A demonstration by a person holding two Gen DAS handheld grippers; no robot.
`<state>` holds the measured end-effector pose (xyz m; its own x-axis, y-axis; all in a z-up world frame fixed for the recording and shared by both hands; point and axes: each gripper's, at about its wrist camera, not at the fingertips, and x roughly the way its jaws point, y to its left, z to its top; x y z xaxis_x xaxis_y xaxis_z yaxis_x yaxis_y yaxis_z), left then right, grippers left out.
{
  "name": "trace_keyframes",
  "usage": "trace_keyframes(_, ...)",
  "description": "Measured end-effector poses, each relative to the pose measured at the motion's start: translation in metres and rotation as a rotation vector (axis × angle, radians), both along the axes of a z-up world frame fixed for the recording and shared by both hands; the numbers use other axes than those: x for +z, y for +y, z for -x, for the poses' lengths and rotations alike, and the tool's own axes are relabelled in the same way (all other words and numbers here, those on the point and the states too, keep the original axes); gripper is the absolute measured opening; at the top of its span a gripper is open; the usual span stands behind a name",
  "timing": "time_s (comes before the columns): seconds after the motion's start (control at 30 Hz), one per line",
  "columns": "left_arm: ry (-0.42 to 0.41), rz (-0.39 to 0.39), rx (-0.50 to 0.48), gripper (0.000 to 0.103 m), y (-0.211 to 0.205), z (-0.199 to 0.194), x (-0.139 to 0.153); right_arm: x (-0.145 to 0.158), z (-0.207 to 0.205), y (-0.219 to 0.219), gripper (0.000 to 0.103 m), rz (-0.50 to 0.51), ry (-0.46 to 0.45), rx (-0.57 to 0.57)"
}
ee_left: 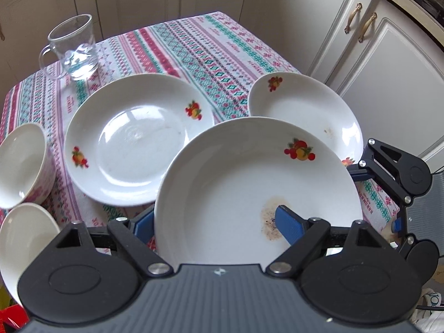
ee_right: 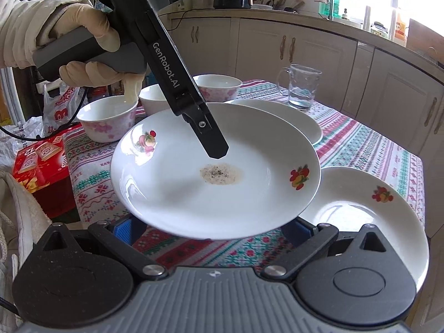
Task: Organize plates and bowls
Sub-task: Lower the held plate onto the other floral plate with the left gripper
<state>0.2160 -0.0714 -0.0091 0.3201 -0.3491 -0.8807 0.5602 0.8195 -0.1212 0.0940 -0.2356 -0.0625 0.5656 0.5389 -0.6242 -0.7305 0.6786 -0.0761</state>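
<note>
Both tongs are on one stained plate [ee_right: 213, 172], which hangs in the air above the table [ee_left: 194, 44]. The left tongs [ee_left: 219, 222] grip its rim: one blue pad [ee_left: 288, 224] lies on the plate's upper face beside the brown stain, the other sits below the rim, so the jaws are clamped on the plate. The right tongs [ee_right: 213, 229] are at the opposite rim. Their two blue pads stand wide apart under the plate's edge, and whether they press on it or merely sit beneath it I cannot tell. A gloved hand [ee_right: 91, 41] holds the left tool's grey handle.

Under the raised plate the patterned tablecloth [ee_left: 211, 55] shows. A second plate [ee_left: 138, 138] with fruit prints lies flat near the middle of the table, and a third plate [ee_left: 308, 111] lies close to one edge, partly hidden behind the lifted one. Three floral bowls [ee_right: 108, 119] stand upright in a loose row along another edge, close to each other. A clear glass mug [ee_left: 73, 45] with a little water stands near a far corner, apart from the plates. Beside the table, a red box [ee_right: 41, 166] sits just past the bowls' edge.
</note>
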Motion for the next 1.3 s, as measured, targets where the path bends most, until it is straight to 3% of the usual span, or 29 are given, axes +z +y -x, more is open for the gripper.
trace_keyframes(0.8,-0.021,0.0,-0.207,0.088,-0.118,-0.044,-0.004,0.006,-0.013,-0.086,0.103,-0.021,-0.017,-0.221)
trace_keyframes(1.3,-0.003,-0.036,-0.196,0.088,-0.127,-0.057,-0.016,0.002,-0.026,-0.105,0.103,-0.086,0.039,-0.26)
